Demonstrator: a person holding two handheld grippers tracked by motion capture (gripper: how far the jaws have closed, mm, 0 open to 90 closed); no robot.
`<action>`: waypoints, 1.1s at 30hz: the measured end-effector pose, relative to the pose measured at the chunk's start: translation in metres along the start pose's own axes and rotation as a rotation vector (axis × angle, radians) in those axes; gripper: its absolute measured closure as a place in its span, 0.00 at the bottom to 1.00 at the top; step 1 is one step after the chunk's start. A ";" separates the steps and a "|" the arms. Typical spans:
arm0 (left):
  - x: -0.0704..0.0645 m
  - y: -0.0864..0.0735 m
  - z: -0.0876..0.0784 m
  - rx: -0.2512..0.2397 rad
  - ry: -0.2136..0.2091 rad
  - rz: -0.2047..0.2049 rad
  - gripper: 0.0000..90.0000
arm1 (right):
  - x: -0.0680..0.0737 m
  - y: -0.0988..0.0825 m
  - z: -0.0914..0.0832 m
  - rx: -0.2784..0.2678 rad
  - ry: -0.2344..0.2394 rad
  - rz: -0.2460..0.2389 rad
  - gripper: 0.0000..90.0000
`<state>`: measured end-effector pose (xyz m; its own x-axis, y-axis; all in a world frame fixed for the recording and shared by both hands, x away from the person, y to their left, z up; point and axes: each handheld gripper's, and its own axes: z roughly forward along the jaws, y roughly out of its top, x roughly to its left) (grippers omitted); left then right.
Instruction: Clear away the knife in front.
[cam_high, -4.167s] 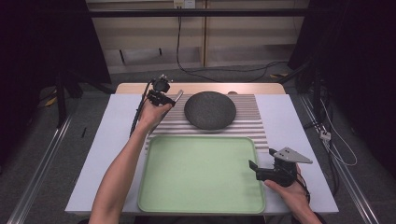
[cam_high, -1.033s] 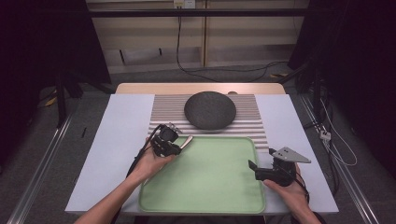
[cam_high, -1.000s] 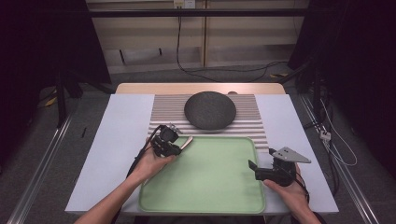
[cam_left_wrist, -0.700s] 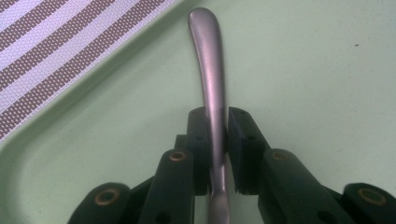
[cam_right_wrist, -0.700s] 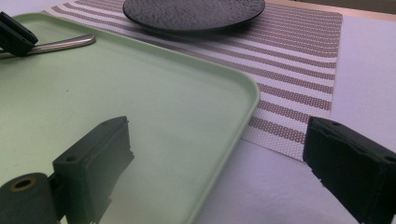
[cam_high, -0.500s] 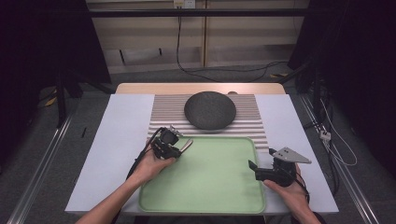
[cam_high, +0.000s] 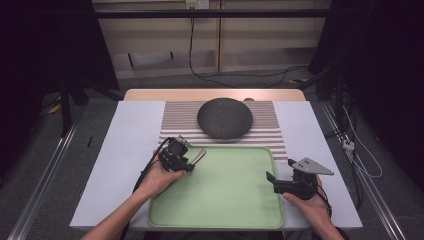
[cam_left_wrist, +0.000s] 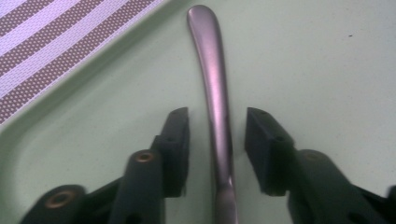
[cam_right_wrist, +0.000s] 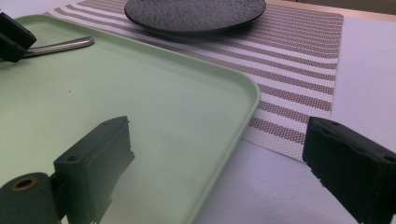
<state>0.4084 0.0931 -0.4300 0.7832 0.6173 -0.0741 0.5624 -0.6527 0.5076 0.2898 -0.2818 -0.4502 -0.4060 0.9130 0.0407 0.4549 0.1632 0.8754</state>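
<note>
the metal utensil handle (cam_left_wrist: 215, 93) lies on the green tray (cam_high: 235, 200) near its far left corner, running straight out between the jaws of the left gripper (cam_high: 187, 161), long axis in line with them. those jaws have just been opening and now stand clear of the handle on both sides (released, it seems). the right gripper (cam_high: 274, 181) waits wide open astride the tray's right edge, well apart. the dark plate (cam_high: 225, 117) sits beyond on the striped mat (cam_high: 270, 135), out of the way.
</note>
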 end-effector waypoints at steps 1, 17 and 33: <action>0.000 0.000 0.000 -0.010 0.004 0.002 0.60 | 0.000 0.000 0.000 0.000 0.000 -0.001 0.09; 0.004 0.000 -0.013 -0.158 -0.005 -0.032 0.13 | 0.000 0.000 0.000 0.000 0.003 0.008 0.09; -0.022 0.018 0.014 -0.102 -0.039 0.139 1.00 | 0.000 0.001 0.000 0.003 -0.010 0.005 0.09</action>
<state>0.4046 0.0616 -0.4310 0.8625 0.5053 -0.0297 0.4199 -0.6814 0.5994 0.2901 -0.2813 -0.4497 -0.3962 0.9173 0.0402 0.4588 0.1599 0.8740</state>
